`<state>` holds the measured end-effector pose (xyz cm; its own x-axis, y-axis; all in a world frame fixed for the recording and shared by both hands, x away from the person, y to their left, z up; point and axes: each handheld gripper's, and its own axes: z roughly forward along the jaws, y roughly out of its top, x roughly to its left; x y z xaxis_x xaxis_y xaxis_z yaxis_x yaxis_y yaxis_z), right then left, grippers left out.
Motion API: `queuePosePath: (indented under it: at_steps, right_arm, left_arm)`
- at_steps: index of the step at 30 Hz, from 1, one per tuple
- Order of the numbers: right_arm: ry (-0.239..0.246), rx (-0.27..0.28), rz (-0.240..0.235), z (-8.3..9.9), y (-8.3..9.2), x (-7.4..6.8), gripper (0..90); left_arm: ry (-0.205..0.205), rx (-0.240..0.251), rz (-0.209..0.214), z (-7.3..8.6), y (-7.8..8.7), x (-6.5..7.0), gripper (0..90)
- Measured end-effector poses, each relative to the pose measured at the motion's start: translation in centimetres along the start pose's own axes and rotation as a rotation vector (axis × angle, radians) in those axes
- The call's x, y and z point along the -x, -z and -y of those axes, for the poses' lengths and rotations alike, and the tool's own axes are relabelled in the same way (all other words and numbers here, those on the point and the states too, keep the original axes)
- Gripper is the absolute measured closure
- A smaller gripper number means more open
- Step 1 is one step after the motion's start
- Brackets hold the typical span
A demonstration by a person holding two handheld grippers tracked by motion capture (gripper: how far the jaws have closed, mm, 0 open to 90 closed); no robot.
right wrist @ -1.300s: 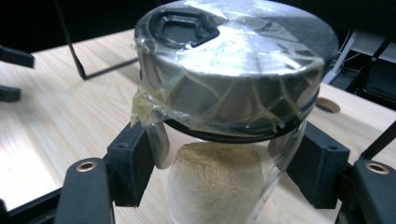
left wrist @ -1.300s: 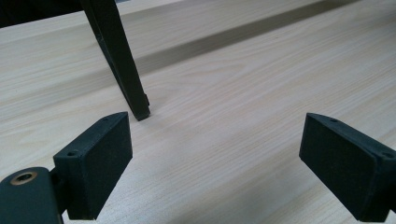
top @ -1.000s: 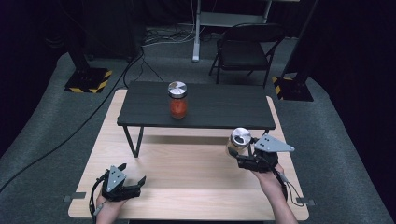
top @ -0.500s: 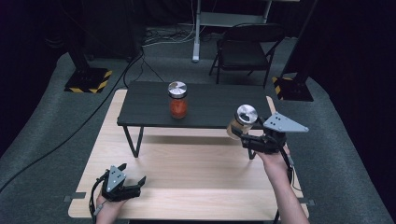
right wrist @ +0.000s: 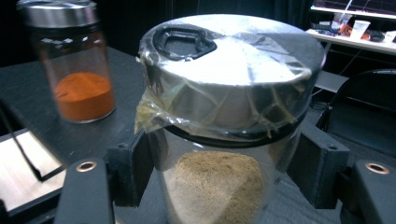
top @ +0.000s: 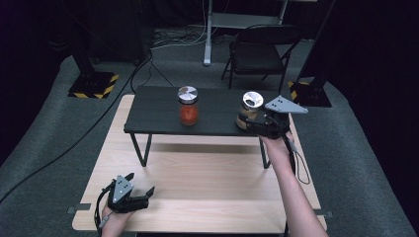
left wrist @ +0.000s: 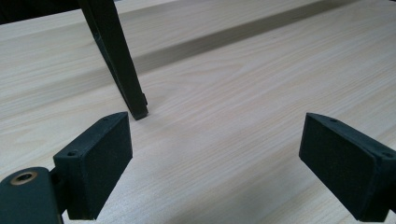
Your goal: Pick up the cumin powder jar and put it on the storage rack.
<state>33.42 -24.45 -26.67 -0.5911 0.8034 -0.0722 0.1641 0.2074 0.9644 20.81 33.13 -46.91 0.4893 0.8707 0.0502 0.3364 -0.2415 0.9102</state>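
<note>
R gripper [top: 252, 120] clamped on jar [top: 248, 109] of tan powder, foil-wrapped lid, held over right end of black shelf [top: 153, 111]. Second jar [top: 188, 105], orange powder, stood mid-shelf, well apart. L gripper [top: 141, 190] rested low on wood table [top: 207, 177], jaws wide, nothing between.

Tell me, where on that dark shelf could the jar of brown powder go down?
The black raised shelf is bare left of the orange-powder glass jar, and between it and the brown-powder glass jar held in the right tool. The light wooden table below is open, except by the left tool.
</note>
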Motion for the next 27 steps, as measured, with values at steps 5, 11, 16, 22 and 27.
queuePosePath:
  at_steps: [5, 11, 16, 22, 27]
  right_arm:
    - [-0.020, -0.024, 0.021, -0.8, -1.4, 0.1, 30.0]
    - [-0.047, -0.050, 0.032, -1.3, -2.5, 0.5, 29.9]
    - [-0.046, -0.019, 0.027, -0.5, -2.6, 0.6, 25.8]
    - [-0.042, -0.014, 0.016, 0.4, -1.7, 1.0, 16.0]
    - [-0.040, 0.032, 0.002, 2.2, 0.4, 1.3, 9.3]
  left_arm:
    - [0.001, 0.001, 0.001, 0.0, 0.0, 0.0, 9.2]
    - [0.001, 0.003, 0.001, 0.0, 0.0, 0.0, 9.3]
    - [0.000, 0.003, -0.001, 0.1, 0.0, 0.0, 9.3]
    - [-0.003, 0.004, -0.004, 0.1, 0.1, 0.1, 9.3]
    - [0.000, 0.006, -0.008, 0.1, 0.1, 0.1, 9.2]
